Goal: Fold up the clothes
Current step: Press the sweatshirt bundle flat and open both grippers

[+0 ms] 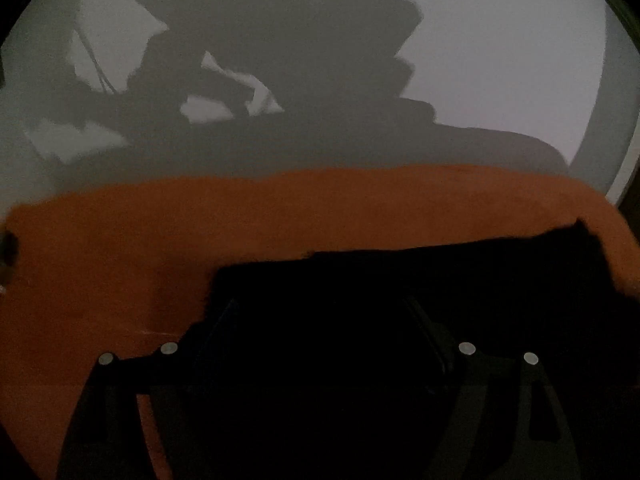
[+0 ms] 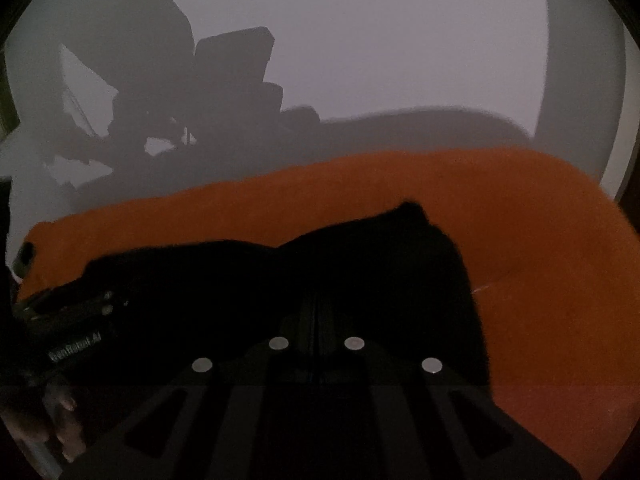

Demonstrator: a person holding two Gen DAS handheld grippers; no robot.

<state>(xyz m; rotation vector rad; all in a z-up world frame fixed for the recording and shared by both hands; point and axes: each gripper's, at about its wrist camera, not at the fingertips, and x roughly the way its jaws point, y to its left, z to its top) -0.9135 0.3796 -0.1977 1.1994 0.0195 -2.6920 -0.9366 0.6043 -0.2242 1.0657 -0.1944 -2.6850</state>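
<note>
Orange garment (image 2: 520,240) flat, black cloth (image 2: 360,272) atop

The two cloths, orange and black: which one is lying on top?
The black cloth is on top. It covers the near part of the orange cloth, which spreads out past its edges and rests on the white table.

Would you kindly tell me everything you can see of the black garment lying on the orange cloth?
The black garment is a dark, soft-looking fabric with a fuzzy edge; its details are lost in the dim light. It lies spread on the orange cloth, which shows around its far and side edges, with one corner peaking upward. The right gripper sits shut over it, and the left gripper stands open above it; whether either one grips it cannot be told.
</note>
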